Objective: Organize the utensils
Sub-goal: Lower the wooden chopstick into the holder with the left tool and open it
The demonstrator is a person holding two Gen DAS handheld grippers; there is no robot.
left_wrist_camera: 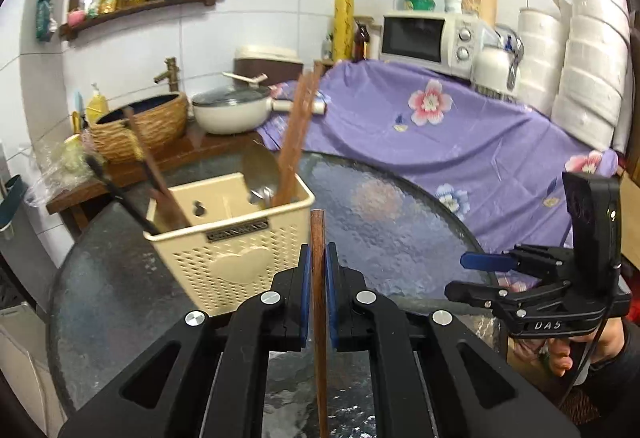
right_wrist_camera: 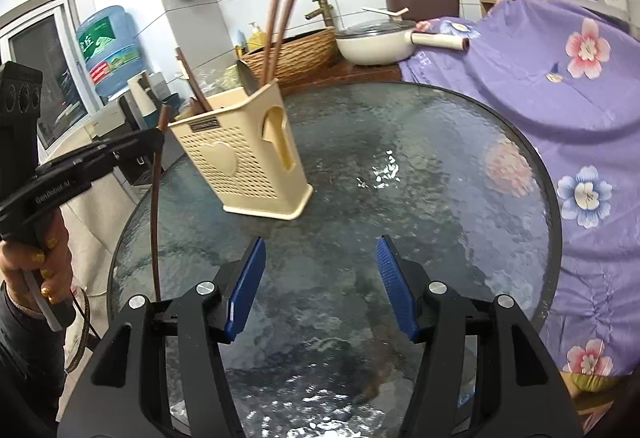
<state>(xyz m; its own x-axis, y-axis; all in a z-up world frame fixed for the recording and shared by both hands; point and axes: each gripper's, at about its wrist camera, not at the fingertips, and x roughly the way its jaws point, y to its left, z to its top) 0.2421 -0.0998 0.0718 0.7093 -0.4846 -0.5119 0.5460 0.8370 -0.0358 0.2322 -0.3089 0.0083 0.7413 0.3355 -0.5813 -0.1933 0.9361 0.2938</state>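
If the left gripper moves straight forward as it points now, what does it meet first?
Probably the cream utensil basket, near its right front corner. The left gripper holds a chopstick upright; depth is unclear.

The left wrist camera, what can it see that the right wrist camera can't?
Only the left wrist view shows the left hand-held gripper from behind, closed on a brown chopstick, and the tall stacks of white bowls. Only the right wrist view shows the blue water jug and the right hand-held gripper close up, wide open and holding nothing. Both show the cream utensil basket with chopsticks in it, the glass table, the white pot and the purple flowered cloth.
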